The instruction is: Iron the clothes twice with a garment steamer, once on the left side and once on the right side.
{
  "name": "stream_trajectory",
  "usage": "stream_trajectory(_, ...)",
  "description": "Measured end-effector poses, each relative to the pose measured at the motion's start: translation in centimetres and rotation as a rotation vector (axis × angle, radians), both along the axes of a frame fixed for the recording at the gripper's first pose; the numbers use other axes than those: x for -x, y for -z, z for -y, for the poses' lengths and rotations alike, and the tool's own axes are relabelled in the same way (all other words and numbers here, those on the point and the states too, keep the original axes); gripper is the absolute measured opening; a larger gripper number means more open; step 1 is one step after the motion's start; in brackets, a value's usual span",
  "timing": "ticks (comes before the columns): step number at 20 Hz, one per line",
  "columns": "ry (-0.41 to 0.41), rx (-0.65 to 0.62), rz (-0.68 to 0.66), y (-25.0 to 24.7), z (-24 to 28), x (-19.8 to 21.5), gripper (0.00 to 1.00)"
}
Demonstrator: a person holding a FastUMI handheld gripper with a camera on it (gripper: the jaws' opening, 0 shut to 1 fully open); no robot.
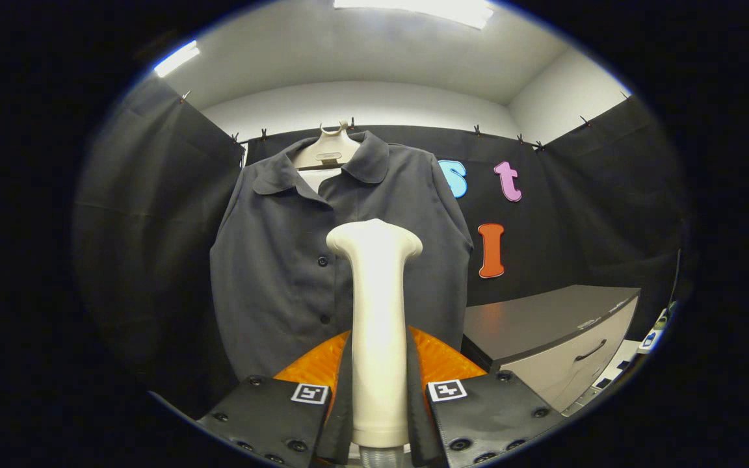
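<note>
A cream garment steamer (378, 325) stands upright between my fingers, and my gripper (378, 383) is shut on its handle. Its wide head (374, 239) points up and away from me toward a dark grey buttoned shirt (283, 260). The shirt hangs on a pale hanger (329, 151) against the booth's back wall, beyond the steamer. The steamer's head sits in front of the shirt's middle, a little right of the button line; I cannot tell whether it touches the cloth. The steamer hides part of the shirt's right half.
A grey cabinet (543, 325) with a drawer handle stands low to the right of the shirt. Black cloth walls close the booth on the left, back and right. Some small items lie on a surface at the far right, beyond the cabinet.
</note>
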State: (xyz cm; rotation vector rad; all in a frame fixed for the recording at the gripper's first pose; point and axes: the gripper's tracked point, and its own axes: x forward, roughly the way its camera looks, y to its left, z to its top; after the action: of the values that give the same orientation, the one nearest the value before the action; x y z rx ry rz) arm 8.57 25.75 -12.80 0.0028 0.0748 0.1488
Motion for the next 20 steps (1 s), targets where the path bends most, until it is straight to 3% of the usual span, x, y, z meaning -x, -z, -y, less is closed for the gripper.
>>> stream_trajectory(20,0.05,0.02,-0.218,8.9,1.5,2.8,0.42)
